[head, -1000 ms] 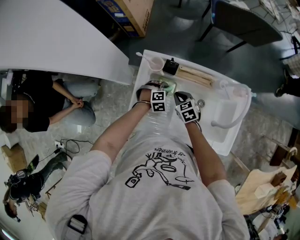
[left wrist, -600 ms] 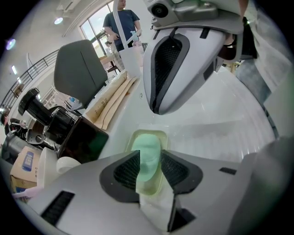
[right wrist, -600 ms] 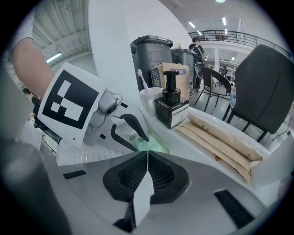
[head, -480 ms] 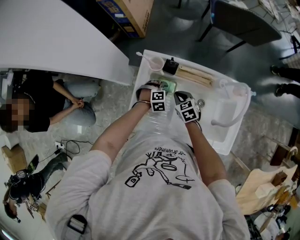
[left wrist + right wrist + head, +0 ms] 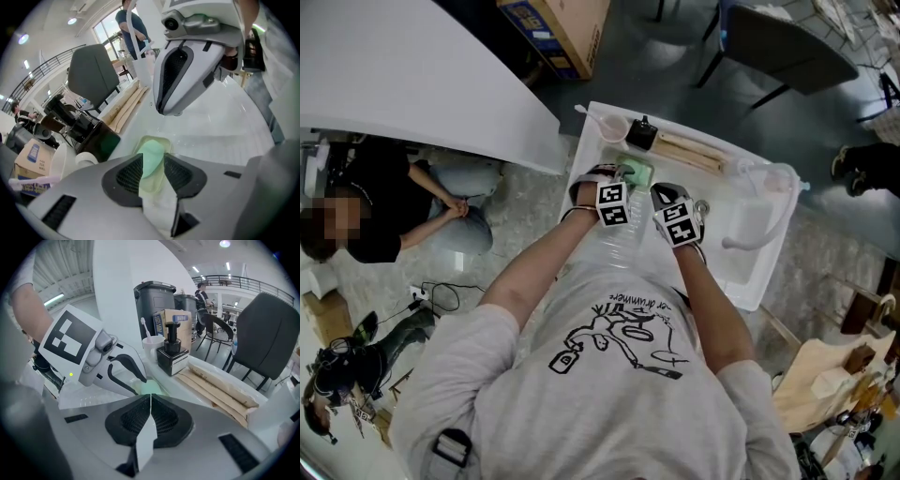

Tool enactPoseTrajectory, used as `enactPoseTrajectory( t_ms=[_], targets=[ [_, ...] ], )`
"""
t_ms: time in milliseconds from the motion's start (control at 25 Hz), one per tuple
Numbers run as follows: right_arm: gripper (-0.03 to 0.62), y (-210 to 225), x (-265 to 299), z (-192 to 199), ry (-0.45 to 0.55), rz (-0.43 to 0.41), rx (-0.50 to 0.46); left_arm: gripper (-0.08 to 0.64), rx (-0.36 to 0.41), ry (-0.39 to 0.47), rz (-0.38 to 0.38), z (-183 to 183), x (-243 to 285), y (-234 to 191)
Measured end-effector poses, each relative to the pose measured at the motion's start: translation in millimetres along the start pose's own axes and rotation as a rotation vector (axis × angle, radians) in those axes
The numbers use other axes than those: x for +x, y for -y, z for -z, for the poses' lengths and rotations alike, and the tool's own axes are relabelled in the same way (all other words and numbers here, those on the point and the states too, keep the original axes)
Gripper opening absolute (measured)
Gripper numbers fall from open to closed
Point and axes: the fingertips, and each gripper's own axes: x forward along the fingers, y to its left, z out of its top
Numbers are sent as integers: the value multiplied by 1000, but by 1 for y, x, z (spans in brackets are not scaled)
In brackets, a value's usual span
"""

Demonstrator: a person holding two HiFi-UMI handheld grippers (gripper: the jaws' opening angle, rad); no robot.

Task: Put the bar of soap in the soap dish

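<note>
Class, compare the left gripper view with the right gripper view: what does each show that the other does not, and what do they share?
Left gripper view only: the soap dish rim, seen between the open jaws of the left gripper. Right gripper view only: the right gripper with its jaws shut, and grey bins. Both: the green soap and the black pump bottle.

Bright overhead lighting; gripper views fisheye-warped, corners dark, near parts blurred.
</note>
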Motion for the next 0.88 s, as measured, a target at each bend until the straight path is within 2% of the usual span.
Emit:
enactPoseTrajectory(
  t_ms=[160, 320, 880],
  targets=[
    [23, 2, -9, -6, 13, 14, -4, 138, -71, 29, -30, 0, -11, 1],
    [23, 4, -19, -10, 31, 32, 14, 137, -152, 92, -76, -10, -34, 0],
    [23, -21, -96, -61, 250, 29, 59, 112, -451, 361, -127, -55, -125, 15]
  ],
)
